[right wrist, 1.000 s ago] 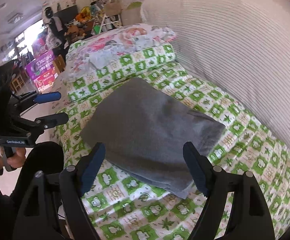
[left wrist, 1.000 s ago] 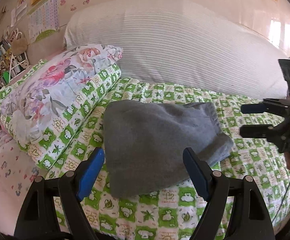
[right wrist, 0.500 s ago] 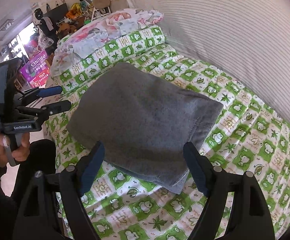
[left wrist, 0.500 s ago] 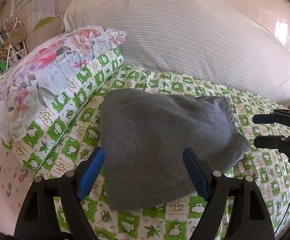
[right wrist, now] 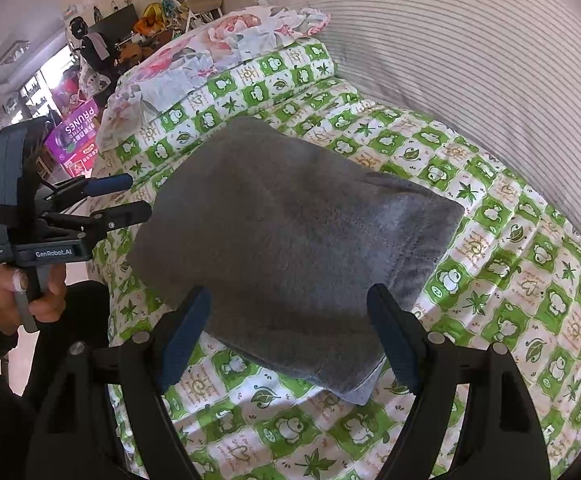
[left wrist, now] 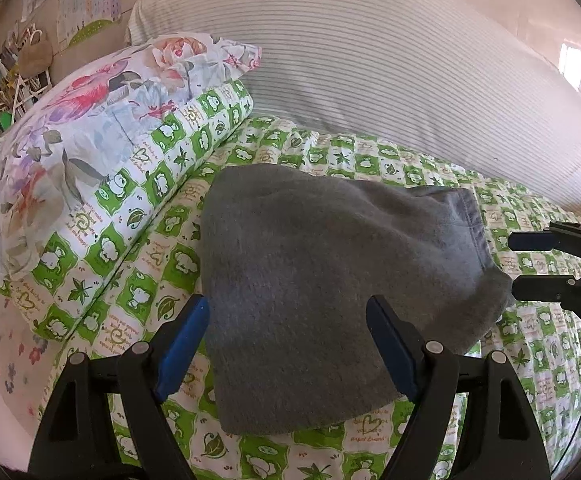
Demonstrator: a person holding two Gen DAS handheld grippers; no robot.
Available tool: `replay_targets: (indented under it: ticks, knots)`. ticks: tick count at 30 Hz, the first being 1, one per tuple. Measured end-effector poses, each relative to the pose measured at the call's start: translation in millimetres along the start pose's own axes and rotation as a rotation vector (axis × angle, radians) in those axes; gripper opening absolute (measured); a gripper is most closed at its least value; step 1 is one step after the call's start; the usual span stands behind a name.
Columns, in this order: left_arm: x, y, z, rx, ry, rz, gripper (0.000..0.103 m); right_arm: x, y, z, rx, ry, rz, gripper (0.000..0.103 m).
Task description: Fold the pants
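Folded gray pants (left wrist: 330, 280) near bed (right wrist: 510, 320) front edge; both hand-held grippers (left wrist: 288, 344) (right wrist: 288, 344) released, empty. Risk: careless nudge unfolding bundle.

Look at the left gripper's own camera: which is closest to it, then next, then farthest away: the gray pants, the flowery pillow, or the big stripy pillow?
From the left gripper:
1. Gray pants, right in front, on the green checked sheet.
2. Flowery pillow, off to the left.
3. Big stripy pillow, farthest, at the back.
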State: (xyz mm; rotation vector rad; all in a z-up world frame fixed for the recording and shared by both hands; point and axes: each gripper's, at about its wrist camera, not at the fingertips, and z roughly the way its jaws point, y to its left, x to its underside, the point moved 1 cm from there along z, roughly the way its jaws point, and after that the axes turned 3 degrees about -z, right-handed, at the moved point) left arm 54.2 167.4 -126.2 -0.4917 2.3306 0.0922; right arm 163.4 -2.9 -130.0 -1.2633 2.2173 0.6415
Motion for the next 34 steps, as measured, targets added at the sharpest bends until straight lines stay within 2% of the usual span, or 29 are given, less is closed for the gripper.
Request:
replay_targets:
  ticks: [14,17,26,34]
  knots:
    - [-8,-2,-5,-0.006,-0.009,0.008,0.082,1,1,-2,-0.008,-0.021,0.024,0.081]
    - [-9,-3,-7,0.025,0.001,-0.004,0.082,4,1,-3,-0.001,-0.026,0.032,0.081]
    - [-8,-16,-14,0.009,-0.024,0.053,0.082,7,-3,-13,-0.007,-0.076,0.095,0.081]
    - [-11,-14,-2,0.007,0.019,0.042,0.082,14,-7,-21,-0.021,-0.107,0.151,0.081]
